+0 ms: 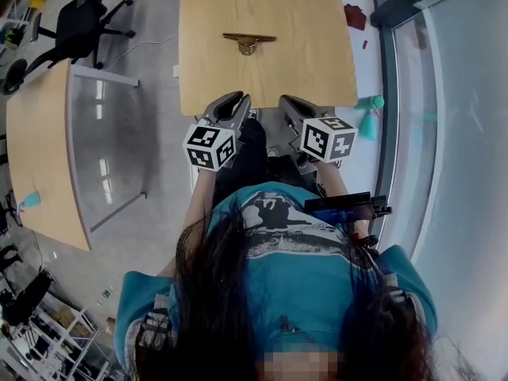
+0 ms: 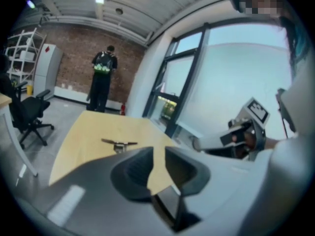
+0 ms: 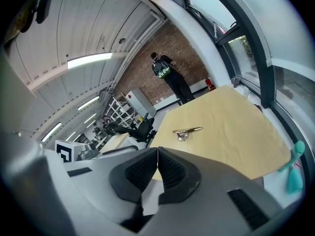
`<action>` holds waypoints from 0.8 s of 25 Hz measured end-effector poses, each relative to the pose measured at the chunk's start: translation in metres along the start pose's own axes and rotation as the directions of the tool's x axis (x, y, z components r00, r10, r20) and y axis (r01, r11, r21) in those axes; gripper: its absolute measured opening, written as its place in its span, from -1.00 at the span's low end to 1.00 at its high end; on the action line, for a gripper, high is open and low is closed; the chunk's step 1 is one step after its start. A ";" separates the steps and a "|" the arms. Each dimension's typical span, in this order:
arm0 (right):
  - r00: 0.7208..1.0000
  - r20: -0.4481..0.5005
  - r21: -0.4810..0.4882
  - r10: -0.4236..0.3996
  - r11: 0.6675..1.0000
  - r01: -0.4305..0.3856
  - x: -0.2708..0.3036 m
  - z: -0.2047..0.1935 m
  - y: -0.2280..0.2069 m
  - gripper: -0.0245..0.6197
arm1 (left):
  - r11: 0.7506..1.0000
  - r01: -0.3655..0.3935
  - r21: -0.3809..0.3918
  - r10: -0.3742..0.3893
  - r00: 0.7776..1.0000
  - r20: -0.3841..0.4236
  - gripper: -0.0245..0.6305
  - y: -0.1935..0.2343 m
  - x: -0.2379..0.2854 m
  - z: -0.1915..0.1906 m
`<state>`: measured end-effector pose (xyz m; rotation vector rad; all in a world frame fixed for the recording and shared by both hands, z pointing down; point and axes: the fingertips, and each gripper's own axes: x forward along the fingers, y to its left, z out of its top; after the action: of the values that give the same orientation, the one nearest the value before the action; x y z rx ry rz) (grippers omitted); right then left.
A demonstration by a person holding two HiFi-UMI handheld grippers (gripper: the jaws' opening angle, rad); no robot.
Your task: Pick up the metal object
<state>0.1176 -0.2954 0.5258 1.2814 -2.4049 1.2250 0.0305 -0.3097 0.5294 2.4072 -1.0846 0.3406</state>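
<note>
The metal object (image 1: 248,41), a flat brass-coloured bar with a small fitting under its middle, lies on the light wooden table (image 1: 262,82) toward its far side. It also shows in the left gripper view as the metal object (image 2: 119,143) and in the right gripper view as the metal object (image 3: 186,131). Both grippers hover at the table's near edge, well short of it. My left gripper (image 1: 228,105) (image 2: 158,154) is open, a narrow gap between its jaws and nothing in it. My right gripper (image 1: 292,106) (image 3: 157,155) is shut and empty, its tips touching.
A black office chair (image 1: 81,22) stands at the far left beside a second wooden table (image 1: 36,149). A teal object (image 1: 369,121) lies on the floor by the window frame (image 1: 387,94) on the right. A person (image 2: 102,77) stands far off at the brick wall.
</note>
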 end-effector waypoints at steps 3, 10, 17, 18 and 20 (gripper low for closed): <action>0.999 0.020 0.014 -0.039 0.999 0.038 0.009 0.020 -0.011 -0.89 | 0.998 0.049 -0.026 -0.051 0.995 -0.090 -0.68 0.018 0.025 -0.006; 0.993 0.031 0.038 -0.110 0.993 0.109 0.048 0.064 -0.028 -0.89 | 0.987 0.132 -0.090 -0.148 0.966 -0.213 -0.68 0.072 0.082 -0.006; 0.989 0.009 0.053 -0.146 0.988 0.145 0.079 0.083 -0.043 -0.89 | 0.929 0.180 -0.323 -0.271 0.925 -0.265 -0.49 0.108 0.134 -0.013; 0.989 0.005 0.054 -0.149 0.987 0.149 0.082 0.084 -0.044 -0.89 | 0.914 0.178 -0.365 -0.285 0.921 -0.265 -0.45 0.113 0.141 -0.013; 0.988 -0.006 0.059 -0.155 0.986 0.155 0.087 0.087 -0.046 -0.89 | 0.871 0.173 -0.460 -0.316 0.914 -0.254 -0.40 0.123 0.151 -0.013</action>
<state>0.1173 -0.4262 0.5378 1.4539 -2.2346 1.2600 0.0365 -0.4694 0.6411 1.9738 -0.6124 0.3489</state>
